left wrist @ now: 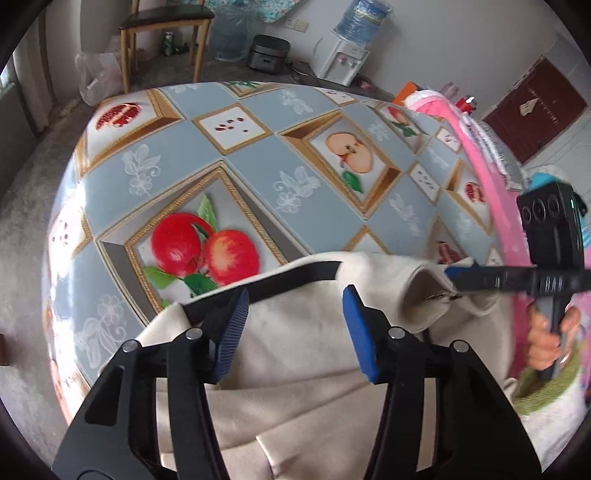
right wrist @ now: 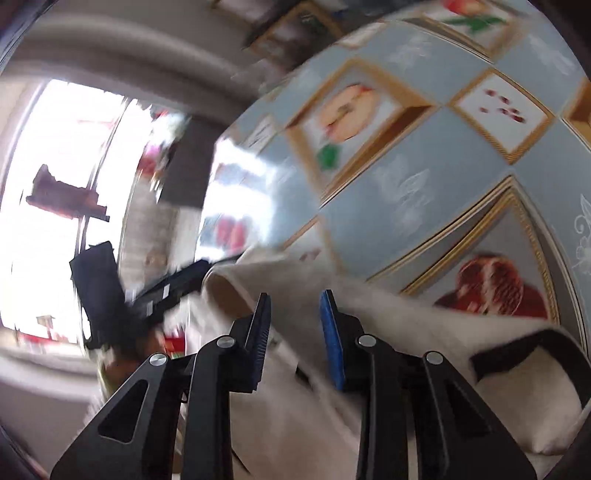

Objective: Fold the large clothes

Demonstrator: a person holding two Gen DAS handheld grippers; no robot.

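A cream garment (left wrist: 303,373) with a black band (left wrist: 295,275) along its upper edge lies bunched at the near edge of a worktop (left wrist: 258,162) covered in a blue-grey oilcloth printed with framed apples and pomegranates. The left claw (left wrist: 295,325) hangs over the cloth with its blue-padded fingers (left wrist: 232,325) spread apart, nothing between them, the cream fabric showing in the gap. To its right, the right claw (left wrist: 452,276) reaches in from the side; seen edge-on from the left wrist camera, its tip lies against a raised fold of the garment beside a small metal zip pull (left wrist: 439,295), and whether it pinches the cloth cannot be told from there. The person's right hand (left wrist: 546,339) grips the black handle below it.

The right wrist view, streaked by motion blur, shows that claw's two fingers (right wrist: 332,343) standing apart above the cream garment (right wrist: 295,406), with no fabric visibly caught between them. The black band (right wrist: 535,354) curves across the lower right of that view, and the left claw (right wrist: 199,266) shows as a dark shape at the garment's raised edge.

A pink cloth (left wrist: 476,155) lies along the worktop's far right side. Beyond the worktop stand a wooden chair (left wrist: 166,33), a rice cooker (left wrist: 267,55) on the floor and a water dispenser (left wrist: 347,48).
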